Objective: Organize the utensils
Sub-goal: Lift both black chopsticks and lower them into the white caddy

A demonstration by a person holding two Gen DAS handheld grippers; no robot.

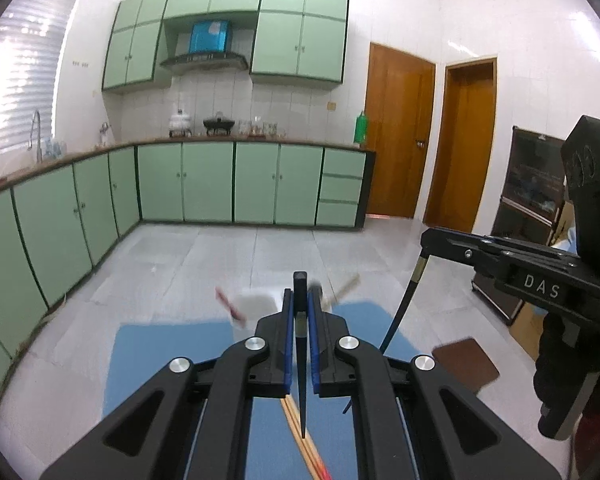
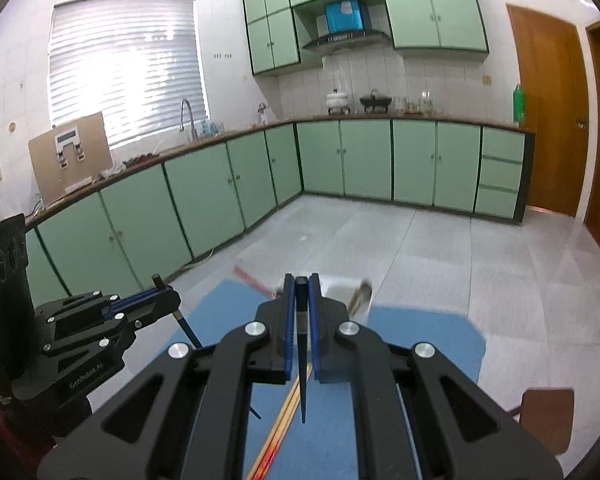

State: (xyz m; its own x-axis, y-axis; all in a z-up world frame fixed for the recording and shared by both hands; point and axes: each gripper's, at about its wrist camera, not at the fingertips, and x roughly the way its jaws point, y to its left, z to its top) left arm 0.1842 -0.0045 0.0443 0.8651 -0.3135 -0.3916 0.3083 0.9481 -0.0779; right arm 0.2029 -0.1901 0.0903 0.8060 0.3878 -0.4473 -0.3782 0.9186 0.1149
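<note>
Black and tapering to a fine point, a chopstick (image 1: 301, 364) stands pinched between the blue pads of the left gripper (image 1: 301, 300) in the left wrist view, square butt uppermost and tip hanging over the blue mat (image 1: 160, 360). Pale wooden chopsticks (image 1: 300, 428) lie on that mat below it. At the right edge the right gripper (image 1: 426, 240) clamps a second black chopstick (image 1: 400, 304), which slants downward. A blurred white holder (image 1: 256, 304) with utensils stands at the mat's far edge. From the right wrist view, the same two pinches show: the right gripper's chopstick (image 2: 301, 360) hangs centred, the left's (image 2: 186, 324) at the left.
</note>
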